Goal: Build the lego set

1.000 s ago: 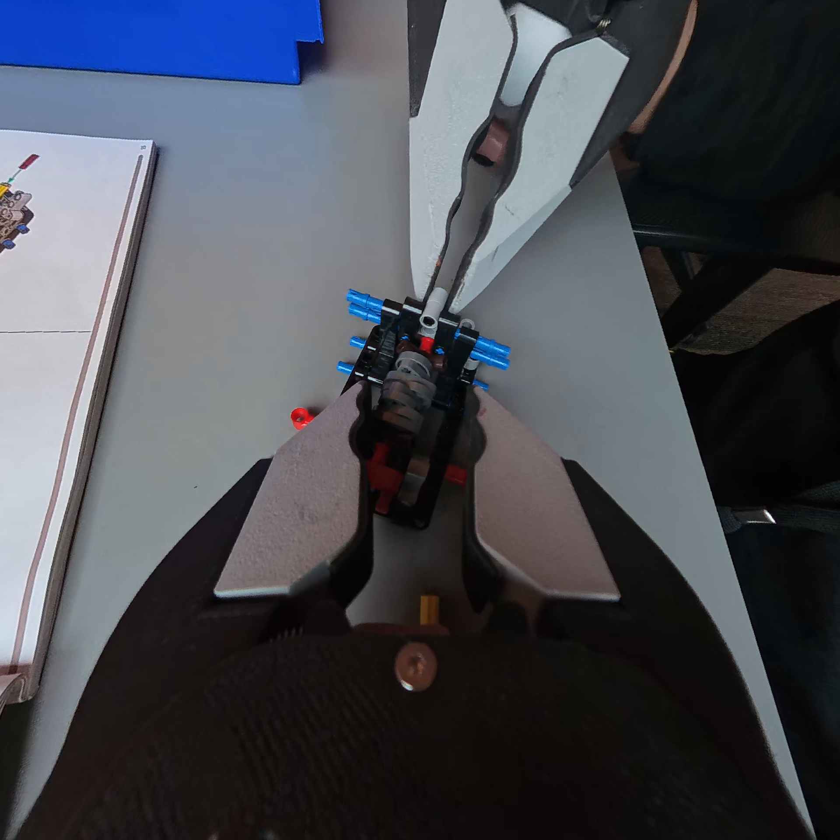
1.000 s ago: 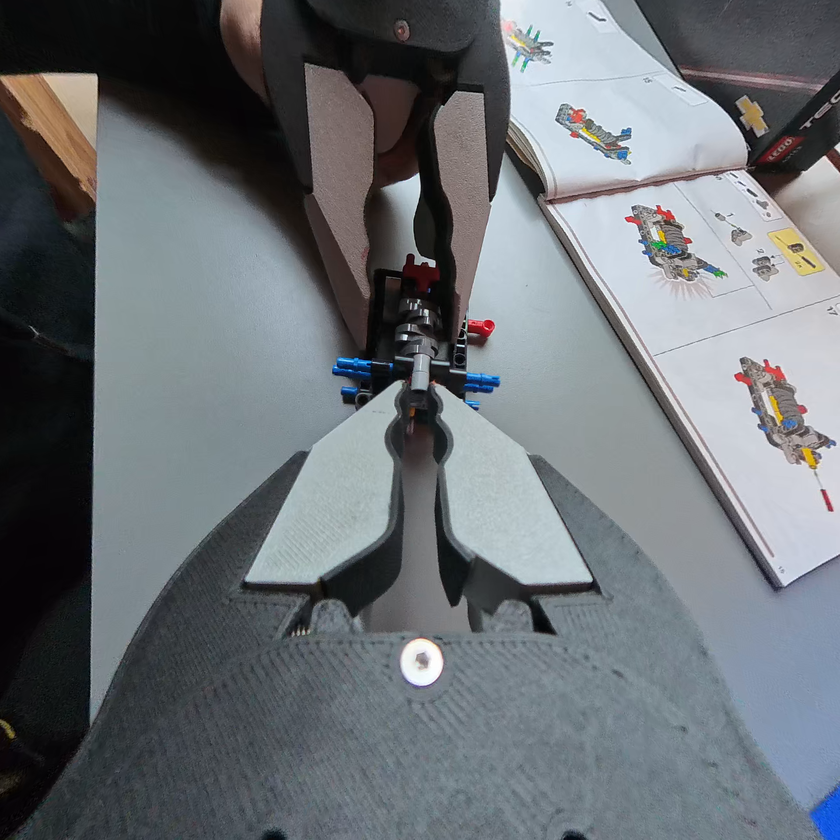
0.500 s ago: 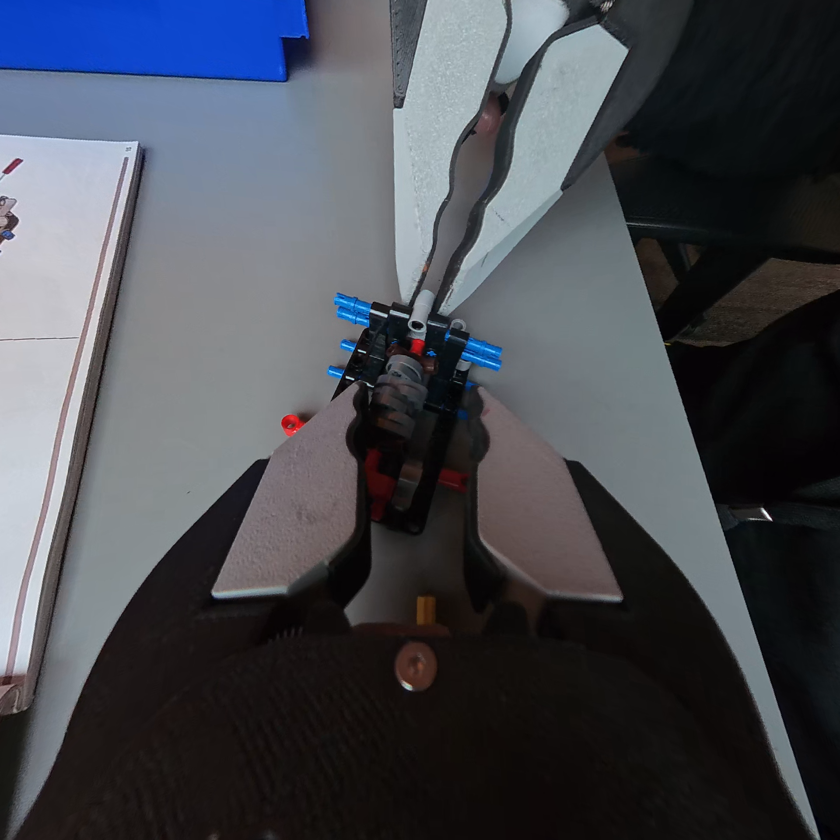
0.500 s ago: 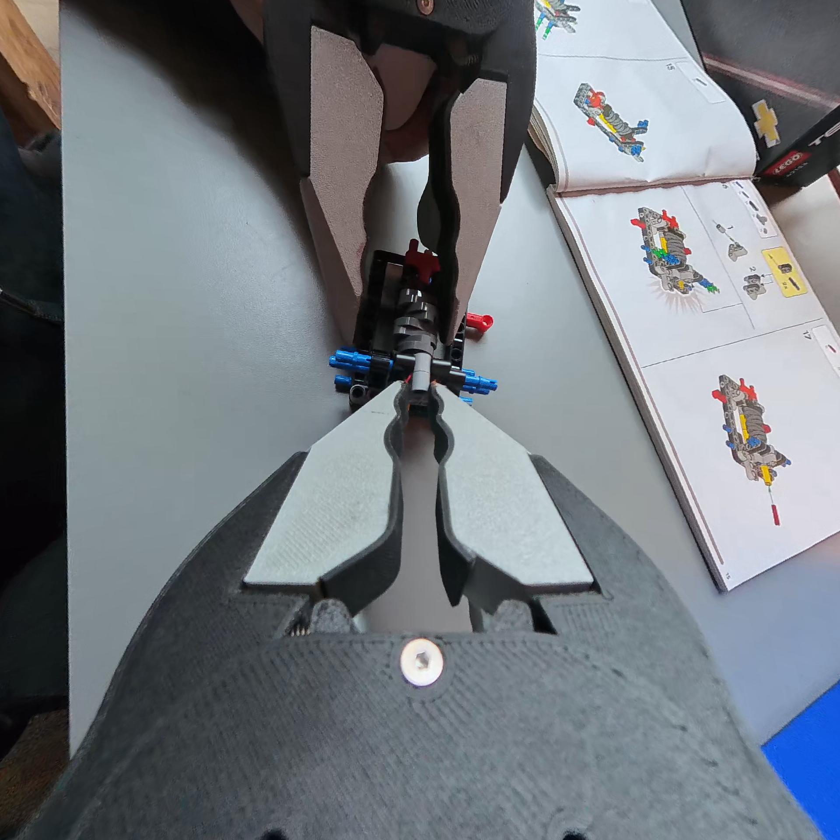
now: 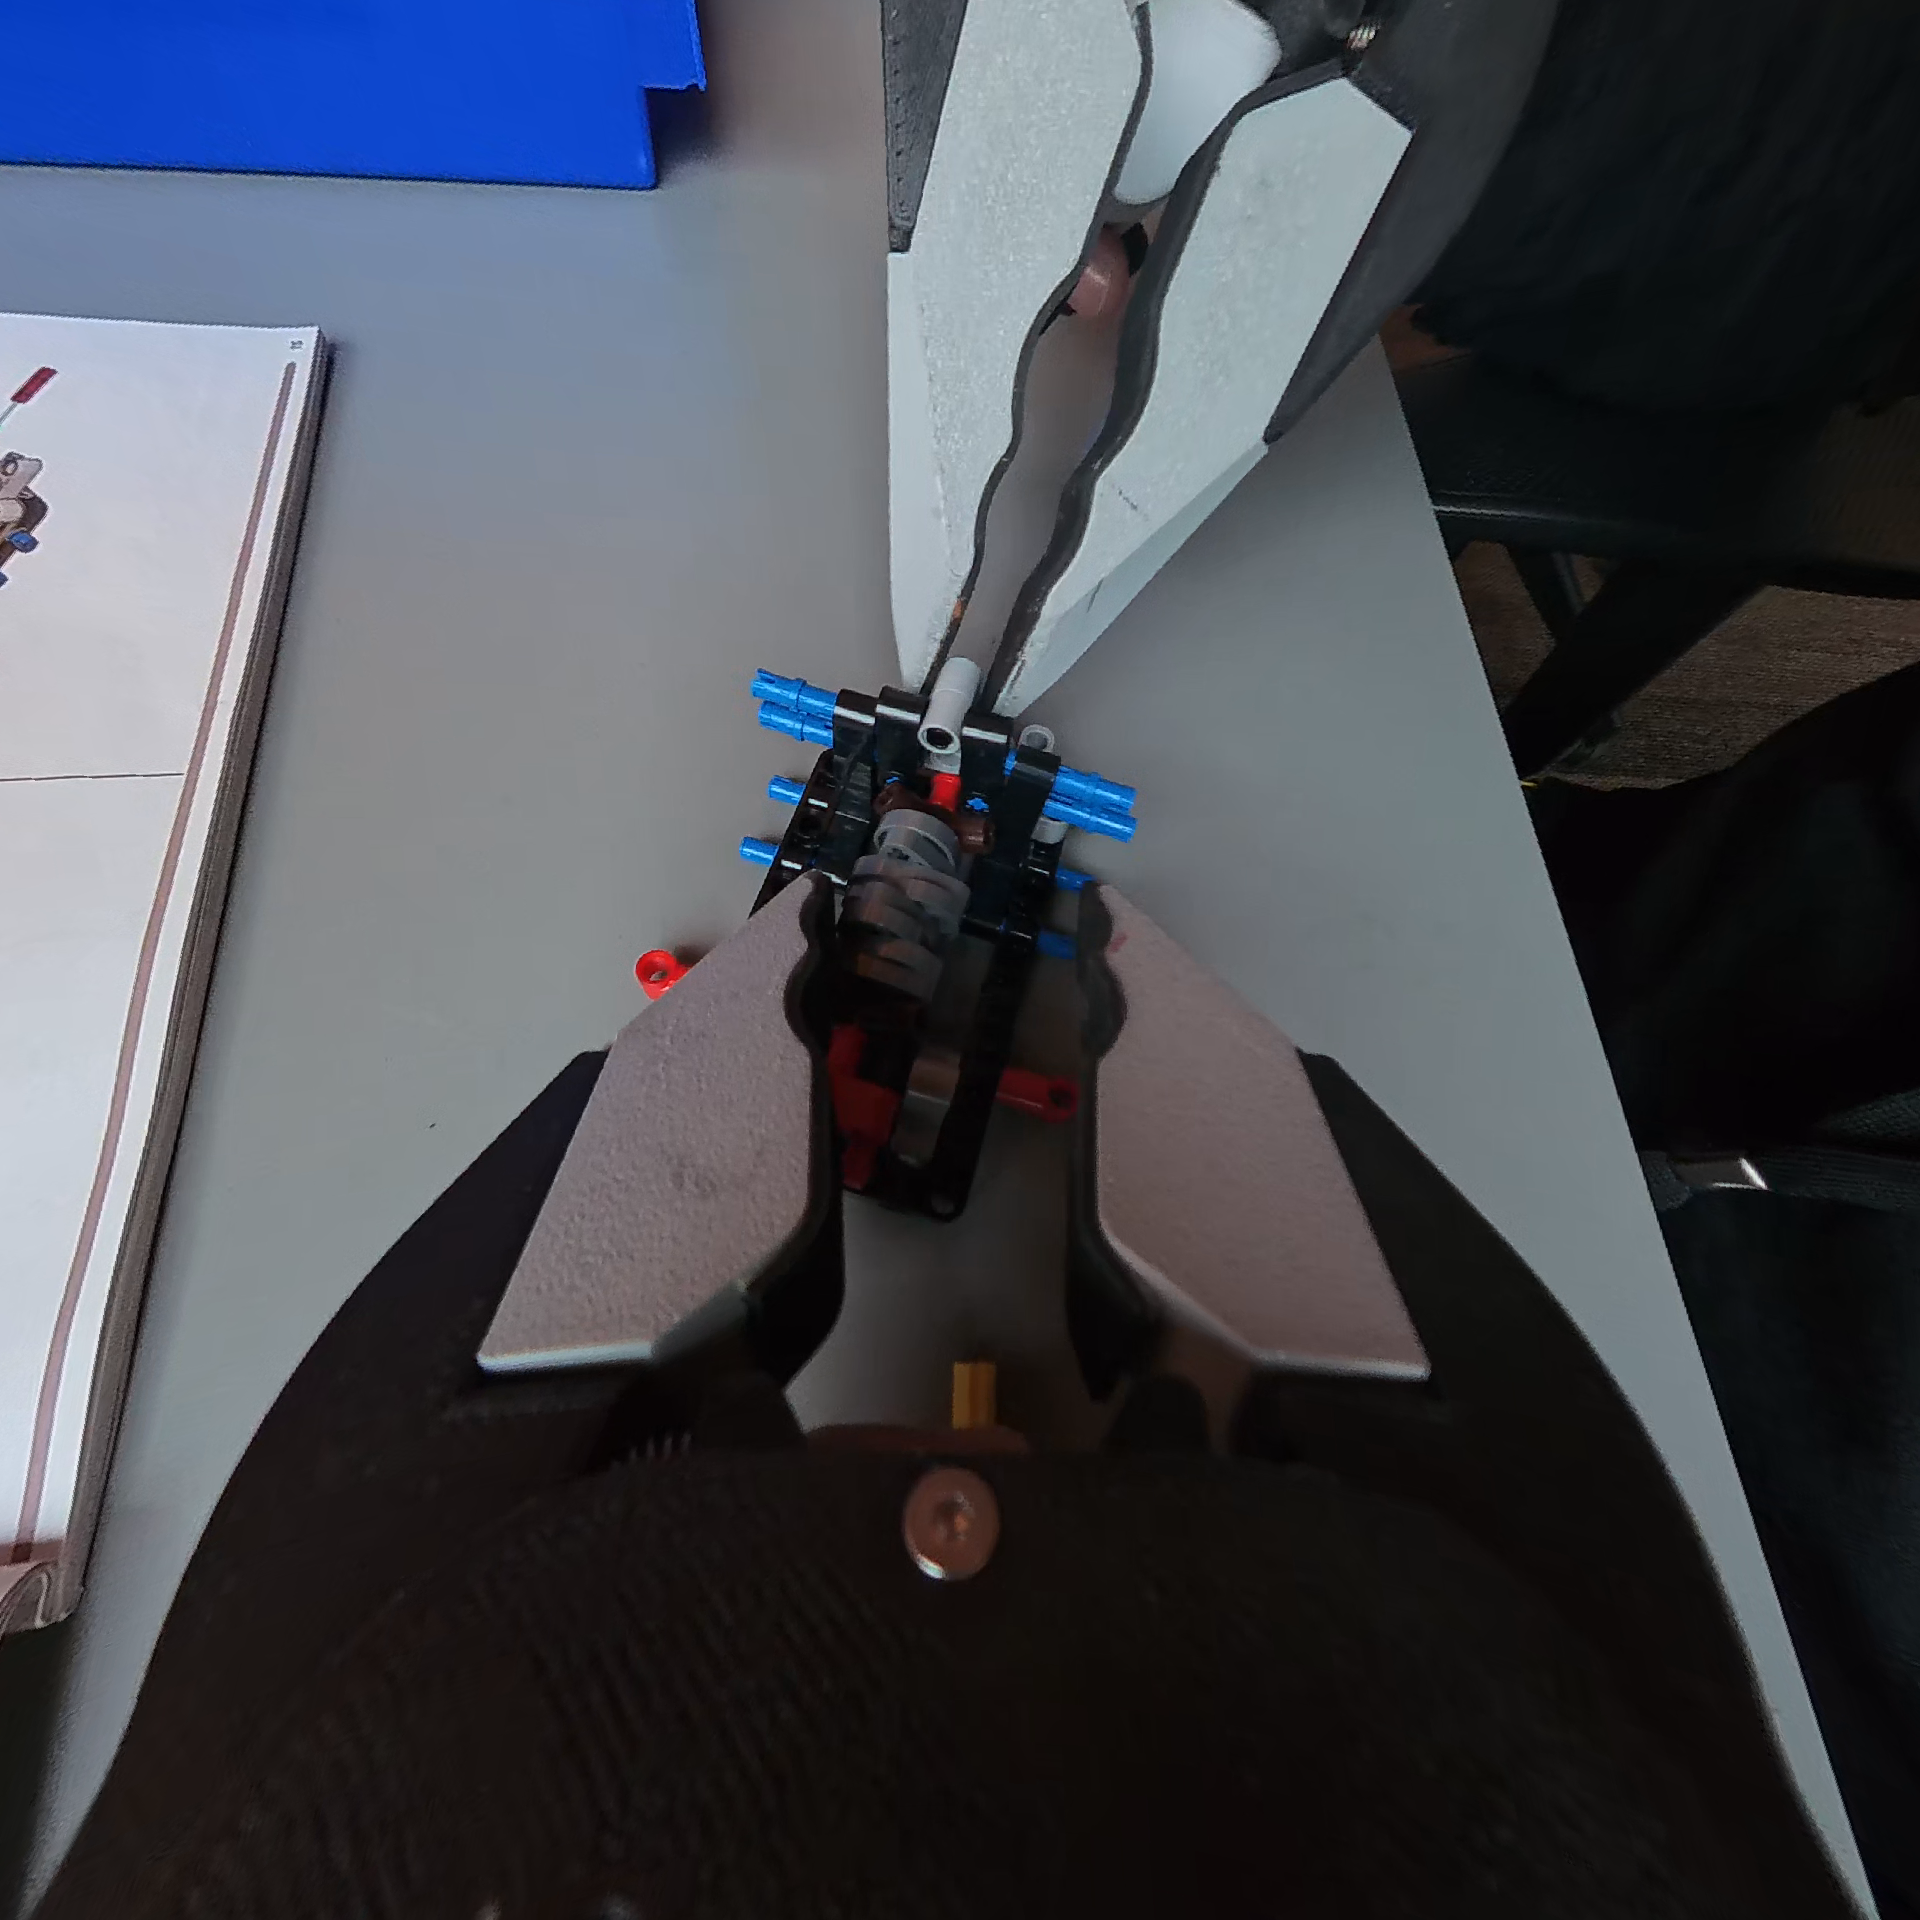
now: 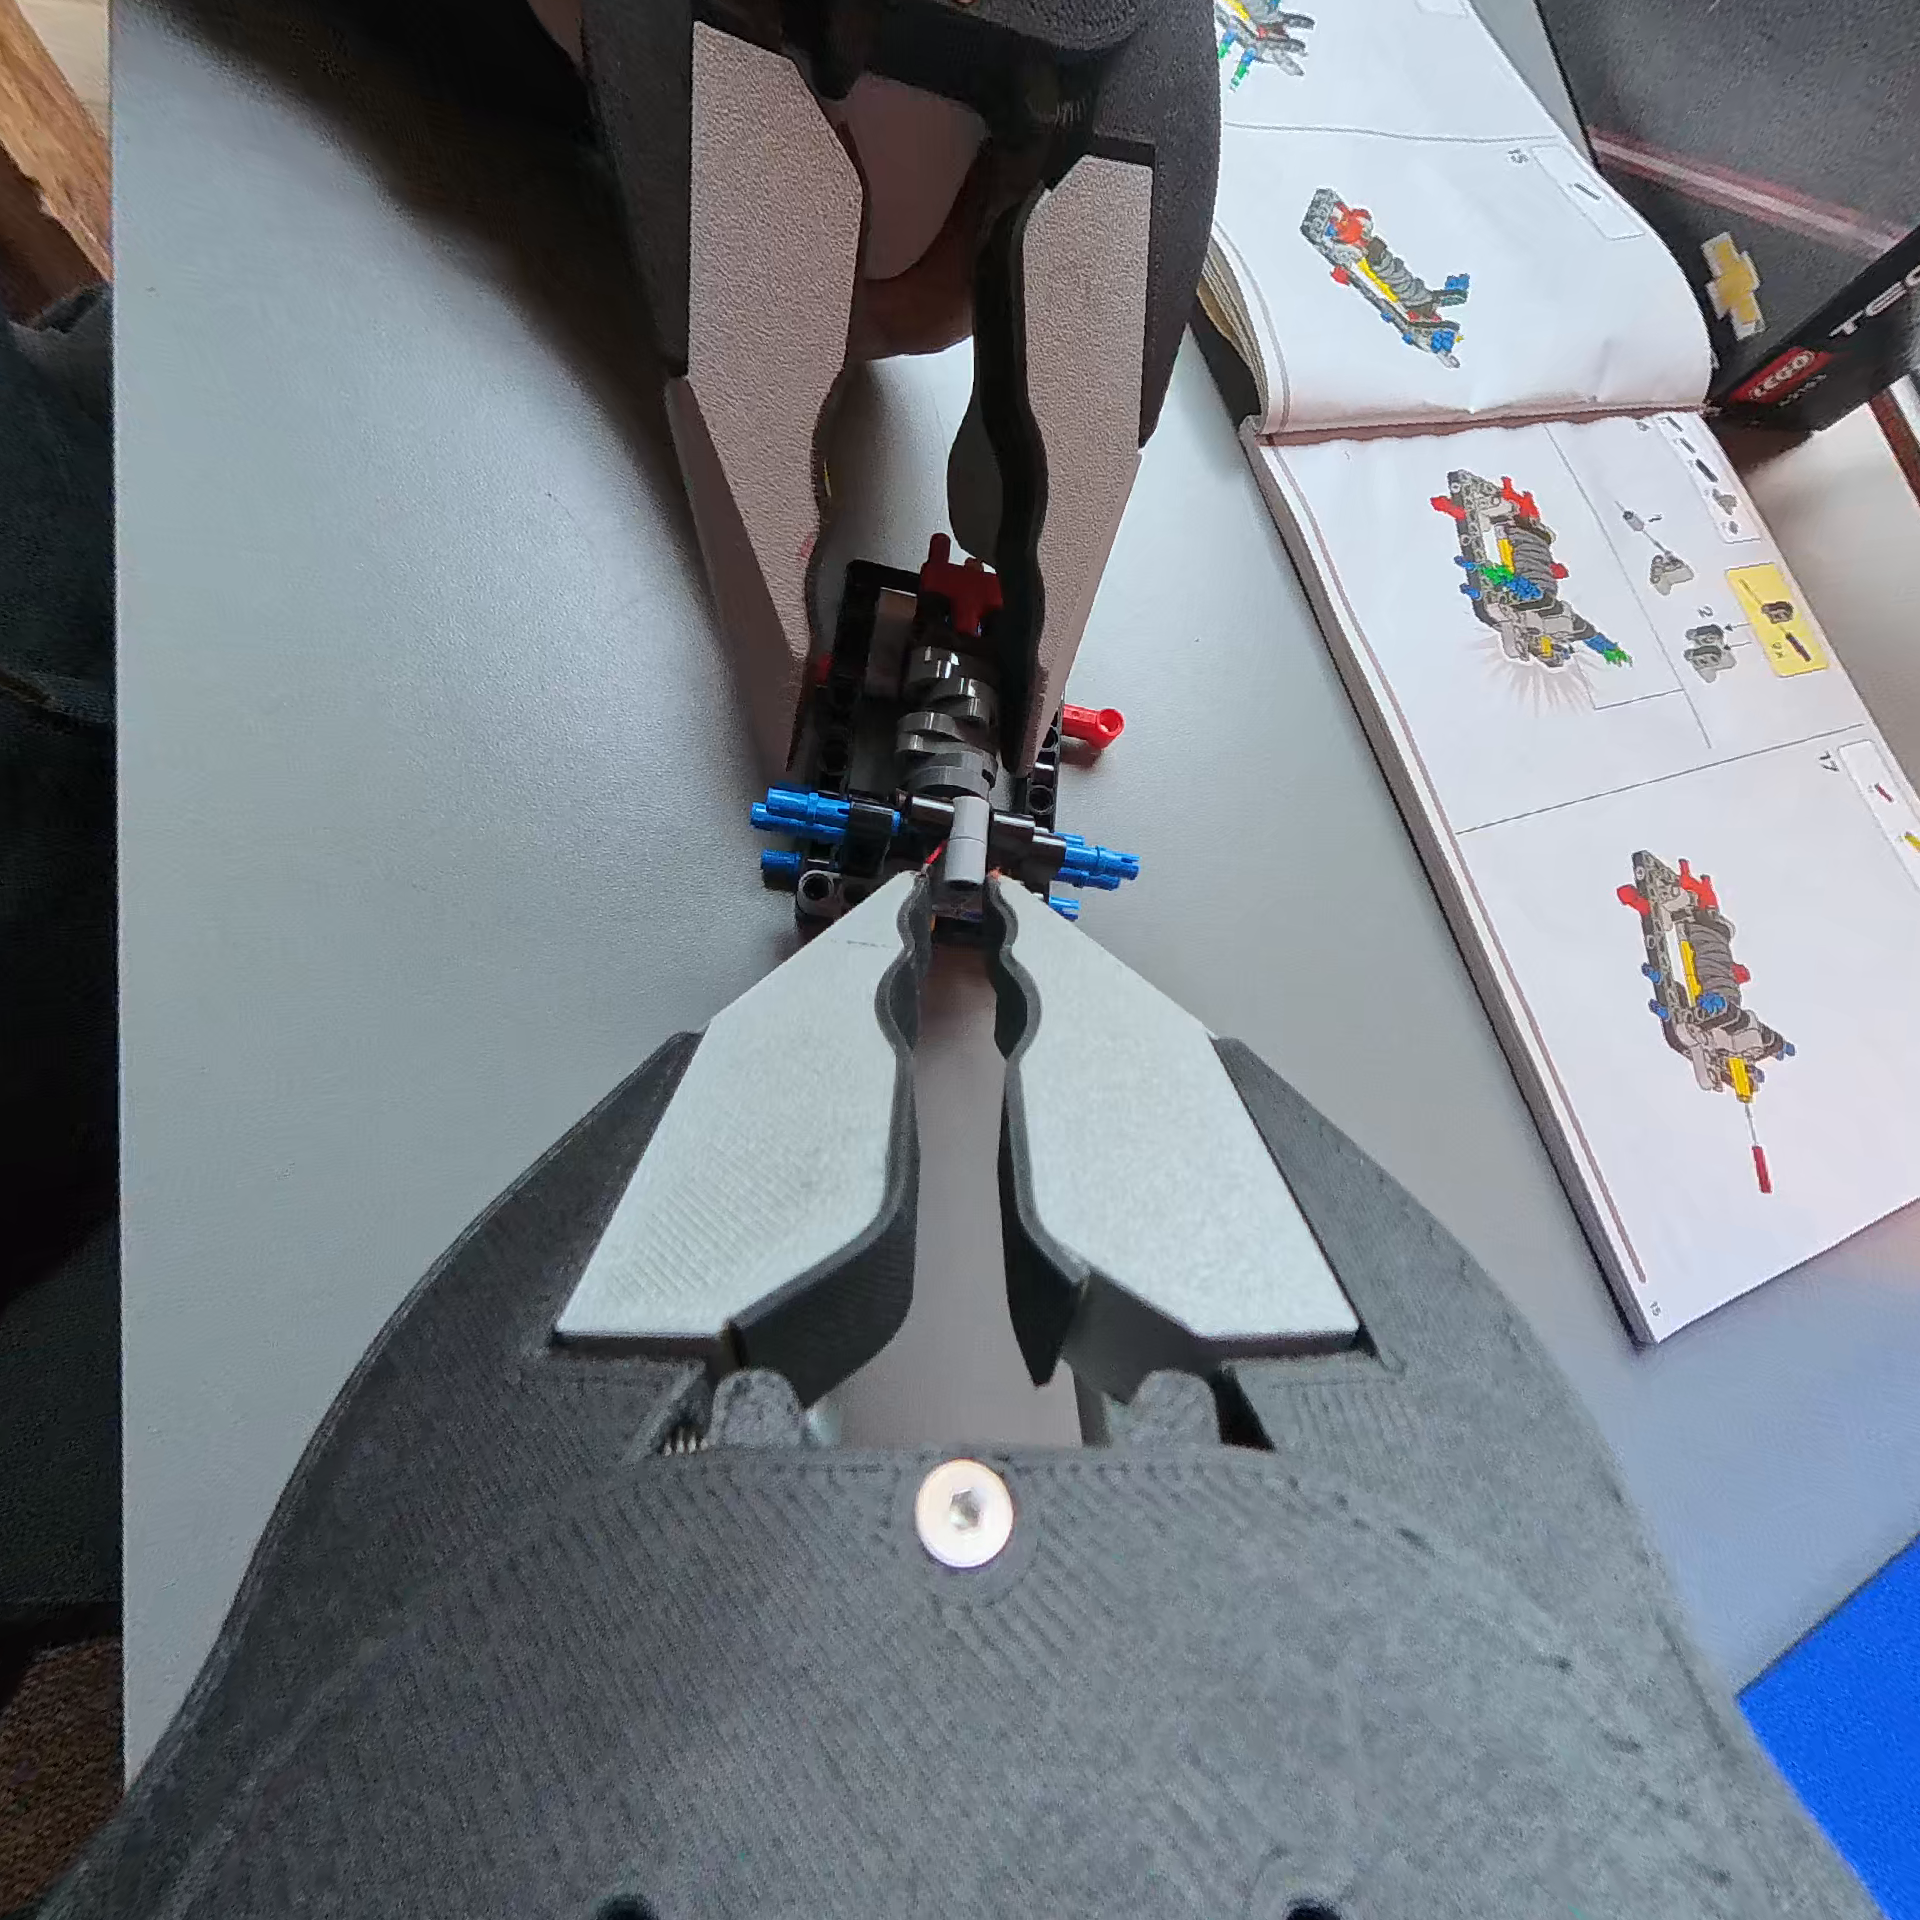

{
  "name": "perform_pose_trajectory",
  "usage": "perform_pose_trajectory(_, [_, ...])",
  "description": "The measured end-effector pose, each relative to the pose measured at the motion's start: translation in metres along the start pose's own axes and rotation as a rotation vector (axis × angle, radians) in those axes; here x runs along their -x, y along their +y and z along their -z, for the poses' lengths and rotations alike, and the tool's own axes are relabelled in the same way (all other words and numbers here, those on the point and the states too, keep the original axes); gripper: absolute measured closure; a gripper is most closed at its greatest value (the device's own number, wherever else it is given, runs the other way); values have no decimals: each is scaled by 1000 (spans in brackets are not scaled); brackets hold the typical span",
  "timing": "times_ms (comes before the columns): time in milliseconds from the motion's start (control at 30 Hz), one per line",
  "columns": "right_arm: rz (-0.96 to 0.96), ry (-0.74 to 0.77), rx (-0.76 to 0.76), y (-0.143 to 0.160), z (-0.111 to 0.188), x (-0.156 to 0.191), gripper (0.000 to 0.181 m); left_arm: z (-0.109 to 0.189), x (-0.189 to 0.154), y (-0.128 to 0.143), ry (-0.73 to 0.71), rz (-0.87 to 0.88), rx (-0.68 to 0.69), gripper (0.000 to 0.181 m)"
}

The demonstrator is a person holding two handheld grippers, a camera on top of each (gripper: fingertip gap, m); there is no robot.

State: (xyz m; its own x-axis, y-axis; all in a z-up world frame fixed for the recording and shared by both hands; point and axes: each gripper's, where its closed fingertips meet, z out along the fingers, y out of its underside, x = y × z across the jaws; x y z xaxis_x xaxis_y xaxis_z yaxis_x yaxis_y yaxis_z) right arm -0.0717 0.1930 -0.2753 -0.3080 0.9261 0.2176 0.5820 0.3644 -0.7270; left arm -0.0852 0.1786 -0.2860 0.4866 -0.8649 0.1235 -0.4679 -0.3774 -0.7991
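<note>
Since a second ago little has shifted: both tongs have kept their places while the views drifted a touch. My left gripper (image 5: 951, 894) straddles the black lego frame (image 5: 914, 1039), its jaws closed against the frame's two long sides, pinning it to the grey table (image 5: 520, 623). My right gripper (image 6: 951, 888) comes from the opposite end, jaws nearly shut around the light grey connector (image 6: 964, 842), though whether they truly pinch it I cannot tell. The frame's long axis runs straight between the two tongs, so I judge the coming push goes along it, toward my left. A loose red pin (image 6: 1093, 722) lies just beside the frame; the instruction booklet (image 6: 1558, 727) sits open nearby.
</note>
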Motion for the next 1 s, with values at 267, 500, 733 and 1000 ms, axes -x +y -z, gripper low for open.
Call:
perform_pose_trajectory(267, [-2,8,9,1,2,-1,173,2,-2,0,9,8,-6,133])
perform_pose_trajectory(500, [-38,-1,-62,-3,17,-2,166,26,2,-7,-43,3,-48,122])
perform_pose_trajectory(733, [-202,54,-245,4,33,-32,144,76,21,10,-140,22,-123,118])
perform_pose_trajectory(1000, [-212,193,-219,22,23,-64,134,98,55,34,-195,95,-171,119])
